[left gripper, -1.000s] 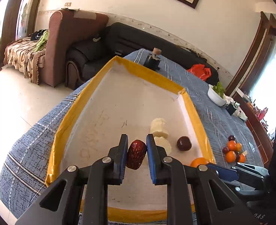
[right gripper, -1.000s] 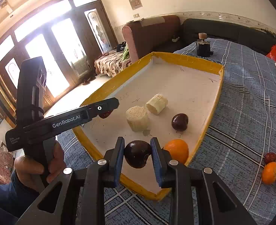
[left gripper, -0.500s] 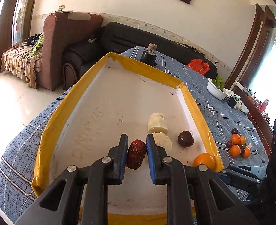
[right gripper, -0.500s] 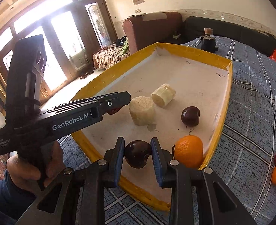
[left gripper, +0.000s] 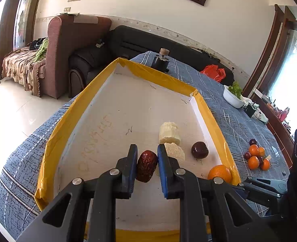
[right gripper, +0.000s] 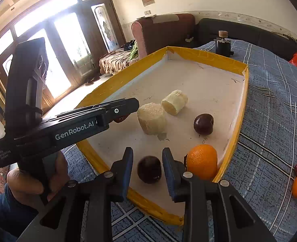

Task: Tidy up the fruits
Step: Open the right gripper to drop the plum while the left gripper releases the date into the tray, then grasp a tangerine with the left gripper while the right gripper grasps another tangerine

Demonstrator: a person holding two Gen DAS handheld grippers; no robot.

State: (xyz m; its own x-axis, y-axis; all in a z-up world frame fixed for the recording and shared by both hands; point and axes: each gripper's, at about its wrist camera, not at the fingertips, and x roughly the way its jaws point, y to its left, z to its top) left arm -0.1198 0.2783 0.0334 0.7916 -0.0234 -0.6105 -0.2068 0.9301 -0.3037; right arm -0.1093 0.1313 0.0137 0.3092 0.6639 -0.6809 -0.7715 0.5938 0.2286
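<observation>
A white tray with a yellow rim (left gripper: 67, 121) lies on the blue tablecloth. My left gripper (left gripper: 147, 151) hangs over the tray's near end, shut on a wrinkled red date (left gripper: 146, 166). My right gripper (right gripper: 147, 153) is over the tray's near corner and its jaws are opening. A dark plum (right gripper: 149, 169) rests on the tray floor between them, with a gap on each side. An orange (right gripper: 201, 164) sits just right of that gripper. A second plum (right gripper: 203, 124) and two pale cut pieces (right gripper: 152, 118) (right gripper: 174, 101) lie further in.
A pile of small oranges and plums (left gripper: 256, 158) sits on the cloth right of the tray. Beyond stand a white bowl of greens (left gripper: 233, 98), a dark jar with a cork (left gripper: 161, 61) and a red bag (left gripper: 213, 72). A hand (right gripper: 27, 183) holds the left gripper's handle.
The right jaws have parted from the dark plum, which now sits lower, on the tray floor. The left gripper still holds the date in the same spot.
</observation>
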